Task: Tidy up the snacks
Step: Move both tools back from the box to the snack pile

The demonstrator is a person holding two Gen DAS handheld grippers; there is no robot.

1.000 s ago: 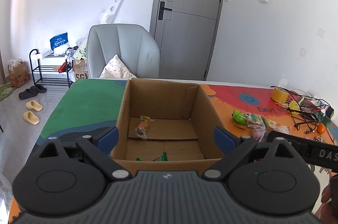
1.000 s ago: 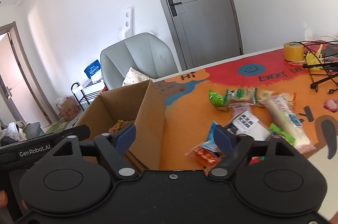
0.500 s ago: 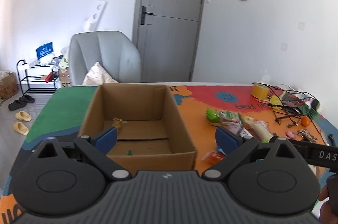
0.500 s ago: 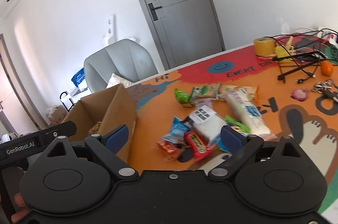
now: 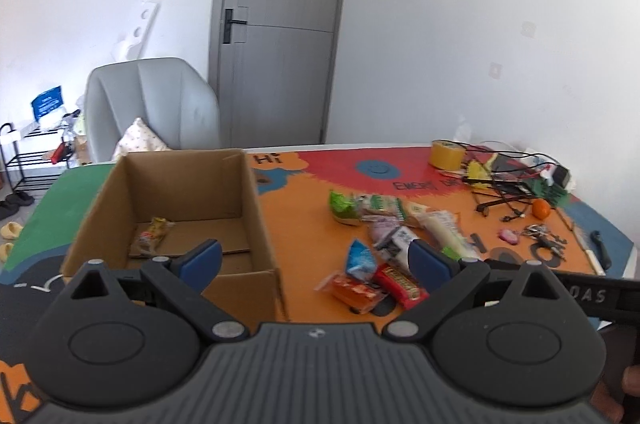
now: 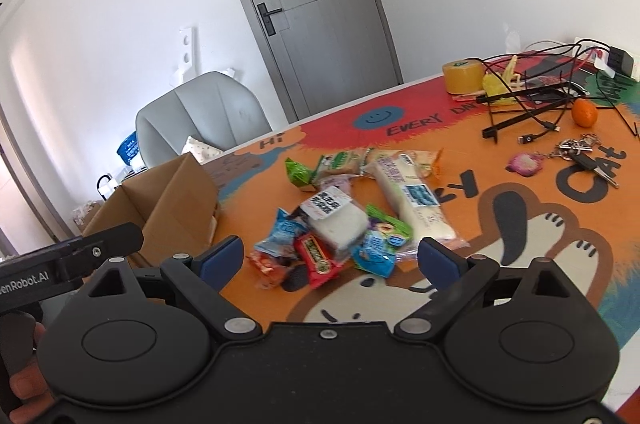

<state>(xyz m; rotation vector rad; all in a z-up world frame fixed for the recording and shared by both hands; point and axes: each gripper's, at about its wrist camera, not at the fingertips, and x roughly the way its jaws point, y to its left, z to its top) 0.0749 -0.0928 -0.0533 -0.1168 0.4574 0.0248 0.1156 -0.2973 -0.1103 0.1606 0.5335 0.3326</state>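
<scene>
One open brown cardboard box (image 5: 176,212) stands at the left of the colourful printed counter (image 5: 304,224), holding one brown-and-yellow snack packet (image 5: 152,236). About ten loose wrapped snacks (image 6: 348,208) lie piled to its right. Left claw (image 5: 316,258) and right claw (image 6: 330,258) both hang spread, gripping nothing.

Matt cardboard box (image 5: 256,208), glossy plastic snack wrappers (image 6: 340,220)

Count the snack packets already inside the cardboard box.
1 in plain view: a yellow-brown packet lying on the floor of the cardboard box, near its left wall. The left gripper and the box's near wall hide the front of the floor, so more may lie there.
</scene>
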